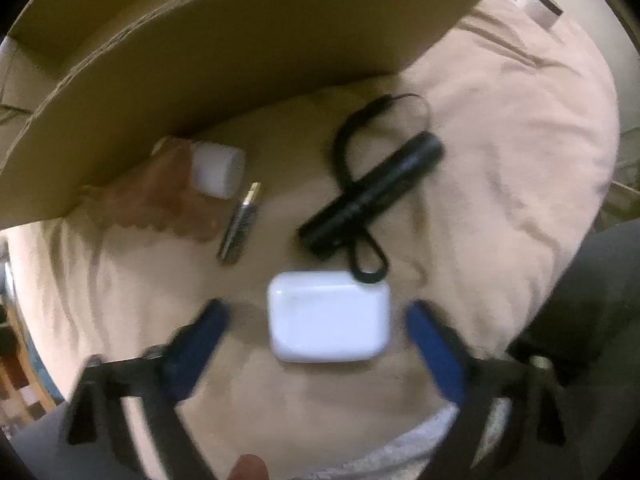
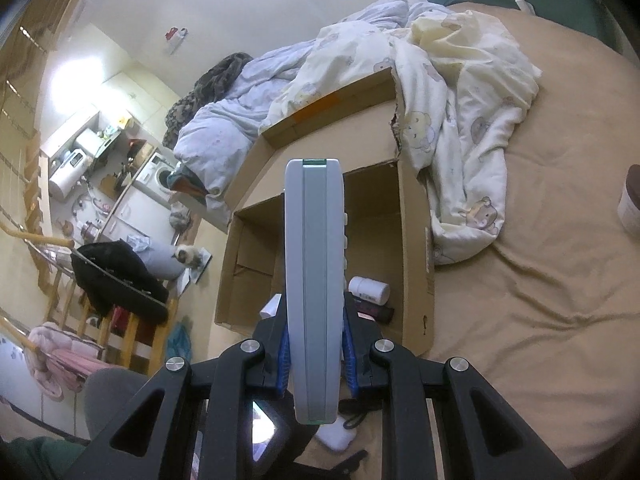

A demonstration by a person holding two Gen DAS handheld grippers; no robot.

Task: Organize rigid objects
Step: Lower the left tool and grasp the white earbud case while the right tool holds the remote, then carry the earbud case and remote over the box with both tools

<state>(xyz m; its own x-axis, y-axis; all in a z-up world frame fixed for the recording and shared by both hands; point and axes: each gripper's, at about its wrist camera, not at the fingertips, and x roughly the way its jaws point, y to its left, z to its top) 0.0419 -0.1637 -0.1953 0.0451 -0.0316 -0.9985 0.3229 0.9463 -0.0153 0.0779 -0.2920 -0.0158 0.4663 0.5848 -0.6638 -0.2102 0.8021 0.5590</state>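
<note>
In the left wrist view a white rounded case lies on the beige bedsheet. My left gripper points down over it, open, one blue finger on each side and neither pad touching. Beyond it lie a black flashlight with a looped cord, a small metal battery and an amber bottle with a white cap. My right gripper is shut on a long grey-white remote, held edge-up above the open cardboard box. A white cylinder lies in the box.
A cardboard flap overhangs the bottle. A rumpled duvet is piled behind the box. A brown-lidded jar stands at the right edge of the bed. A wooden railing and a cat are off the bed's left side.
</note>
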